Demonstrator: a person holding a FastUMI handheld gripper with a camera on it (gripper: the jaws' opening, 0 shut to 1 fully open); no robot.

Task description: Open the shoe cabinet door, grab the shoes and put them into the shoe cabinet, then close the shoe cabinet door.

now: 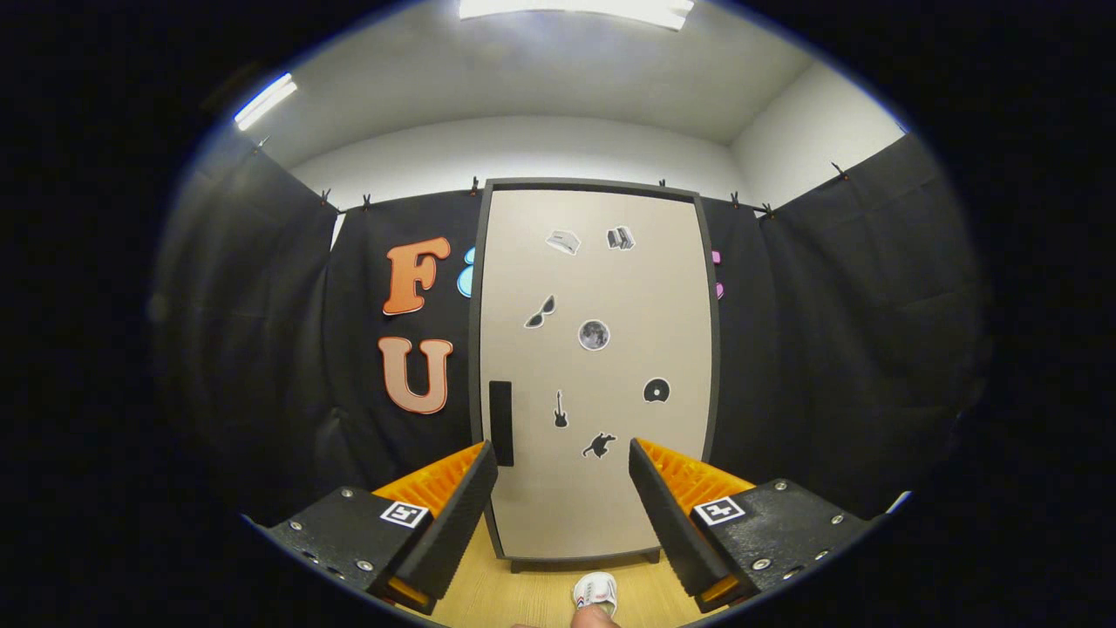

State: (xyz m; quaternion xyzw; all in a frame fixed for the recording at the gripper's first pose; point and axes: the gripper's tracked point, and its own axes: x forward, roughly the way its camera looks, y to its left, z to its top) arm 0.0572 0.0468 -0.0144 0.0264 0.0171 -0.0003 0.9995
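A tall shoe cabinet [602, 488] with a beige door and dark frame stands straight ahead, its door shut. A dark vertical handle [500, 423] sits on the door's left edge, just above my left fingertip. Several small stickers dot the door. A white shoe [595, 591] lies on the wooden floor [523, 593] in front of the cabinet, low between my fingers, partly cut off by the bottom of the view. My gripper [562, 458] is open, fingers wide apart with nothing between them, some way back from the cabinet.
Black cloth walls hang on both sides of the cabinet and behind it. A fingertip of a person's hand [595, 617] shows just below the shoe. The wooden floor runs from me to the cabinet's base.
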